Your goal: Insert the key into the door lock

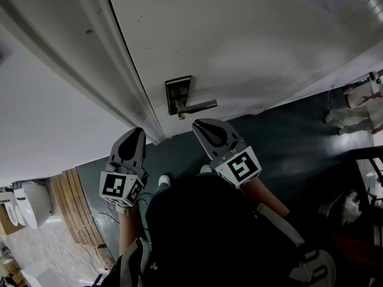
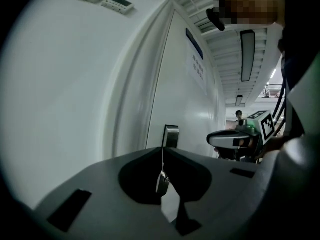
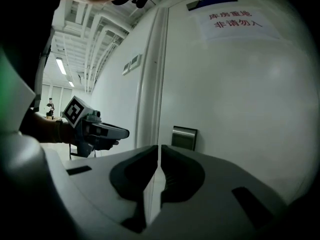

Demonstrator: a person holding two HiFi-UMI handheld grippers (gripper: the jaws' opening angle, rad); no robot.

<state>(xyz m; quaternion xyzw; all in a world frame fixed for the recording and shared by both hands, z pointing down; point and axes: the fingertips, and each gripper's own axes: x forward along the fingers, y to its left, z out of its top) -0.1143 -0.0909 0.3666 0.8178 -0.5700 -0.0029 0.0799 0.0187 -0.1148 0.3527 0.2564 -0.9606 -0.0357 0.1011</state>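
1. We hold a small silvery metal key (image 2: 161,178) clamped in the jaws of our left gripper (image 2: 163,152).
2. The steel door lock plate with lever handle (image 1: 180,95) stands ahead of those jaws, apart.
3. The jaws of our right gripper (image 3: 159,149) are together, with nothing between them.

Grey left hand-held gripper (image 1: 139,131) and right hand-held gripper (image 1: 197,125) bear black-and-white marker cubes (image 1: 118,187) (image 1: 239,166).

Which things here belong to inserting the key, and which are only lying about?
For the job: key, shut in the left hand-held gripper; door lock.
Lying about: wooden boards; paper notice; wall panels.
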